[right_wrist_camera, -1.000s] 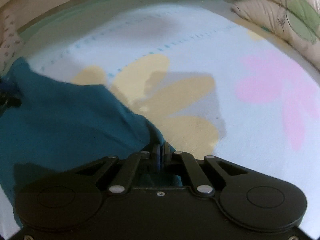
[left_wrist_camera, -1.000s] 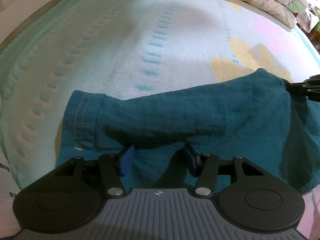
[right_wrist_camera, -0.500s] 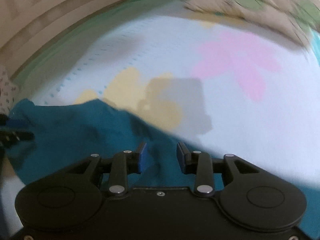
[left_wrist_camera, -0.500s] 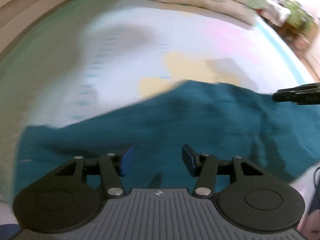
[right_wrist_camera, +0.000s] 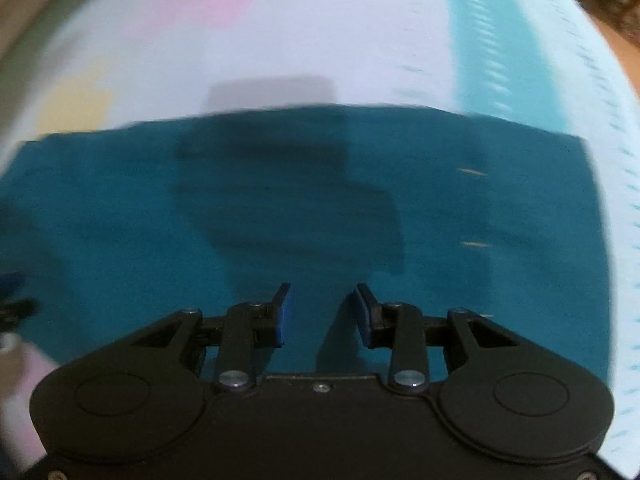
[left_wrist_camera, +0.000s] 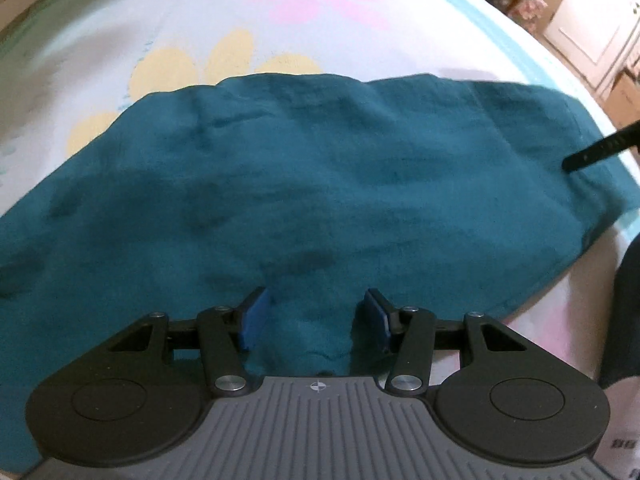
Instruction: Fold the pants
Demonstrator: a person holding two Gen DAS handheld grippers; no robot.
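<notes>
Between the blue pads of my left gripper (left_wrist_camera: 316, 318) sits a raised fold of the teal pants (left_wrist_camera: 304, 184); the pads stand apart on either side of it and do not visibly press, so I record this gripper as released, fabric between the jaws. Whether the bunched cloth brushes either pad I cannot tell; the housing cuts off the lower part of the fold.

My right gripper (right_wrist_camera: 320, 314) also stands parted, its jaws having just been closing slightly after letting go. Flat teal cloth lies beneath the gap, nothing is clamped, and a dark shadow of the tool falls on the fabric ahead.

Pants location: spread flat across the bedspread (left_wrist_camera: 120, 20), a pale cover with yellow (left_wrist_camera: 164, 72) and pink (left_wrist_camera: 304, 0) flower prints and a turquoise stripe (right_wrist_camera: 488, 48).

Left wrist view is sharp: it shows wrinkles, the whole far edge of the garment, and the tip of the right gripper as a black bar over the cloth at the right margin. Furniture and boxes beyond the bed's far corner appear only here. A dark shape at the lower right edge is cut off and unidentifiable.

Right wrist view is smeared by motion. It alone shows the garment's straight right-hand edge and a few short pale stitch marks (right_wrist_camera: 472, 172) near it. A blurred dark object at its left margin cannot be made out.
</notes>
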